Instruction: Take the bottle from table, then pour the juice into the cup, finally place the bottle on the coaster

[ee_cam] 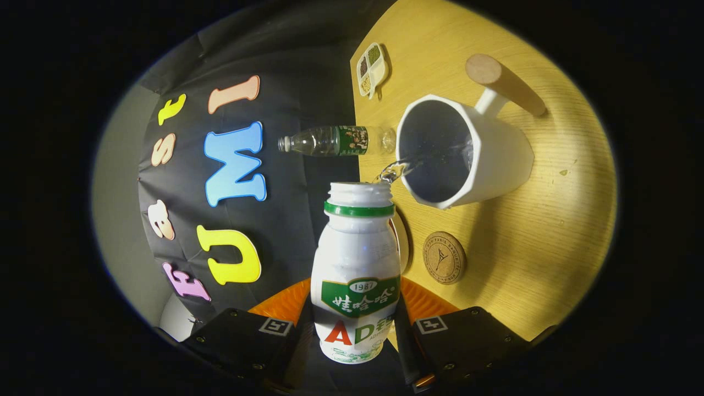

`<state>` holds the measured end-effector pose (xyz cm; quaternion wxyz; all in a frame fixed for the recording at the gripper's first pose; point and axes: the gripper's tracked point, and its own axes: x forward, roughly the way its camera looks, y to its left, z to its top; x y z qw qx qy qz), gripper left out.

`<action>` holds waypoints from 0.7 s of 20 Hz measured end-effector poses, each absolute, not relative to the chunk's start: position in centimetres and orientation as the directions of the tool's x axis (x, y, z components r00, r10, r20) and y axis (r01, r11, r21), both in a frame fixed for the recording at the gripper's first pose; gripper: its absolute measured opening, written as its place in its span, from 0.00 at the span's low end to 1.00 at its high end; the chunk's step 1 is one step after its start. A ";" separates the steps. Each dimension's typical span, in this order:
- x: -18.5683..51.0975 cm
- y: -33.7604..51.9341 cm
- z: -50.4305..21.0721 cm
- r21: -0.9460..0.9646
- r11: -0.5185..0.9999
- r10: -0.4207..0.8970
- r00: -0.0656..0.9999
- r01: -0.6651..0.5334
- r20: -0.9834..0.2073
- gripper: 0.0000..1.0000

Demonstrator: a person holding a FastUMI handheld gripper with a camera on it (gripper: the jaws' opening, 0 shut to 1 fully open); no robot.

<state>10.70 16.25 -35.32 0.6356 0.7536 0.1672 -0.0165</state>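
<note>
My fingers (355,330) are closed on the lower body of the bottle (356,275), one pressing on each side of it, so the bottle sits squarely between them. Its long axis runs straight out along my fingers, with the base nearest me and the open, capless mouth pointing directly ahead. Against the table (550,247) the whole view is rolled over, which puts the bottle tipped toward the cup (467,151).

A thin clear stream (404,165) leaves the mouth and arcs into the cup, which stands just beyond the bottle's neck and off to the right of my fingers, its opening turned toward me. The cup's wooden handle (506,82) sticks out on its far side.

The round cork coaster (444,257) lies flat on the table just to the right of the bottle's shoulder, nearer my fingers than the cup, and apart from both. Further ahead, past the bottle's mouth, a clear water bottle (335,140) stands at the table's edge, and beyond it a small divided dish (372,69) holding grains.
</note>
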 end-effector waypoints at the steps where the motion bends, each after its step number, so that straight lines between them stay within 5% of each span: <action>1: 10.7 15.9 -35.4 0.951 -0.142 0.223 0.945 0.275 -0.240 0.67; 14: 11.0 16.3 -34.0 0.945 -0.197 0.209 0.953 0.260 -0.218 0.66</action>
